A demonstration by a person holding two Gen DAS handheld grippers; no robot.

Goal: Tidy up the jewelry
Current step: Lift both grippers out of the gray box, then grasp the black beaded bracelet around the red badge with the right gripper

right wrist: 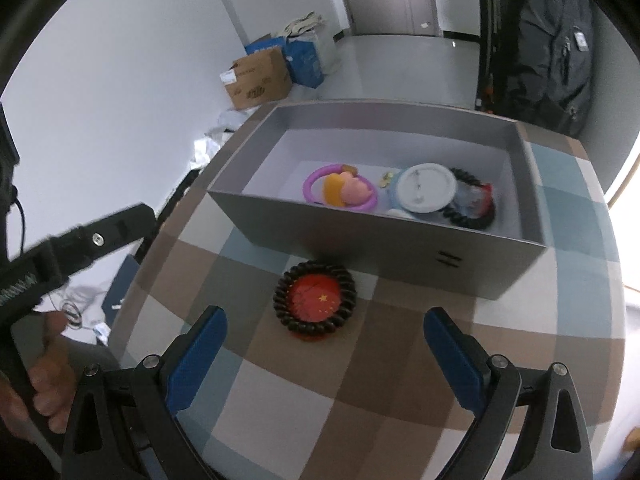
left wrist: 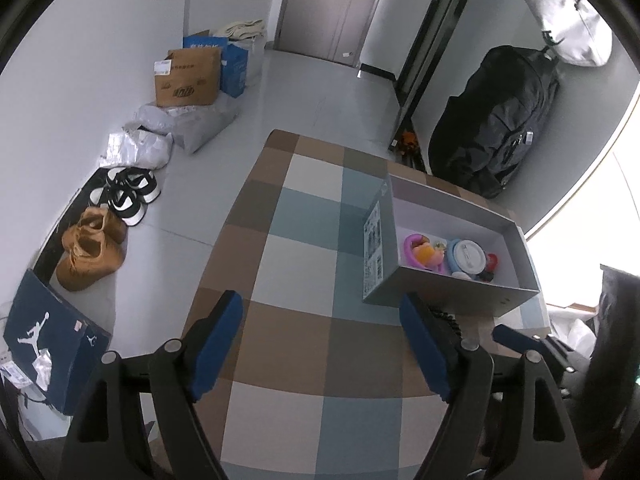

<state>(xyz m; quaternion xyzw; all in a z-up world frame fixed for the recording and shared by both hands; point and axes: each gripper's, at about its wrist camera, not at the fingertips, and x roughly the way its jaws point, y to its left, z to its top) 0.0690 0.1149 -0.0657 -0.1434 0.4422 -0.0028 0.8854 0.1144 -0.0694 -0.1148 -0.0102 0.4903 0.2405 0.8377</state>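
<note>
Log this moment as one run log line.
left tool open, idle | right tool open, facing red badge | badge inside dark bracelet, outside grey box

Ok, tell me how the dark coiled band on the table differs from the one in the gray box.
The table band lies flat on the checkered cloth, its whole ring showing around a red badge. The box band sits inside the gray box, partly hidden by a white round badge. Both are dark coiled loops.

Jumpman logo on blue shoebox (left wrist: 48, 344); yellow stars on red badge (right wrist: 316, 303); other print illegible.
</note>
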